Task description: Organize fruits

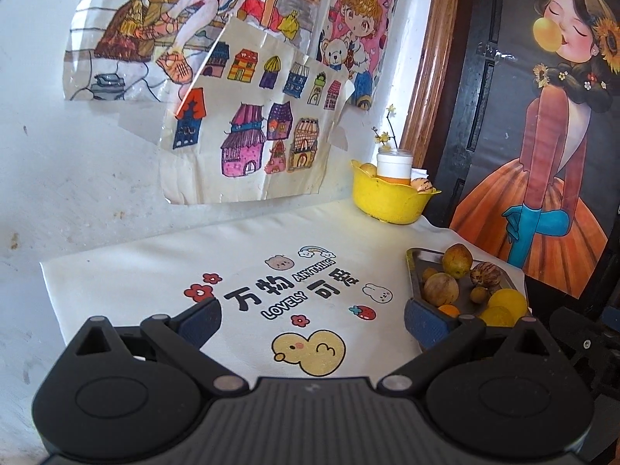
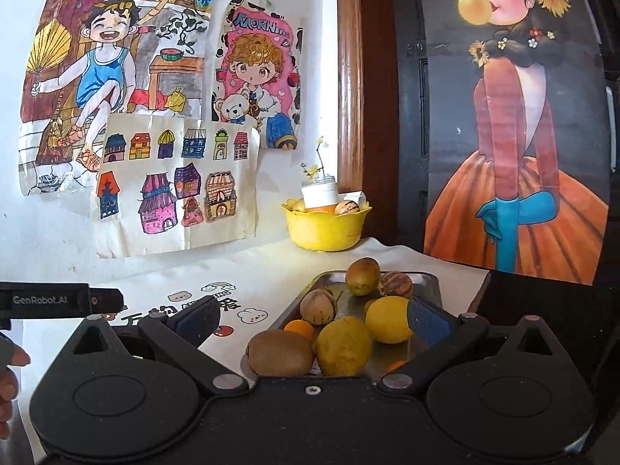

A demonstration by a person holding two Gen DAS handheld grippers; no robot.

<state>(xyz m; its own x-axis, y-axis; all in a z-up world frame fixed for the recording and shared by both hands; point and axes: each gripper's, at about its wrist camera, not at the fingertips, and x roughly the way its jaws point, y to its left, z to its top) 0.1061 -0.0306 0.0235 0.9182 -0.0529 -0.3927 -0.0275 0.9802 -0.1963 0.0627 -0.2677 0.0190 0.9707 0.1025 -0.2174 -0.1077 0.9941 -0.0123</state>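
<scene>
A metal tray holds several fruits: a brown kiwi, a yellow-green pear-like fruit, a yellow lemon, a small orange and speckled brown fruits. My right gripper is open and empty, just above the tray's near fruits. The tray also shows at the right of the left wrist view. My left gripper is open and empty over the printed cloth. A yellow bowl at the back holds a few fruits and a white jar.
The table is covered by a white cloth with cartoon prints. Drawings hang on the white wall behind. A wooden frame and a dark door with a girl poster stand at the right. The left gripper's body shows at left.
</scene>
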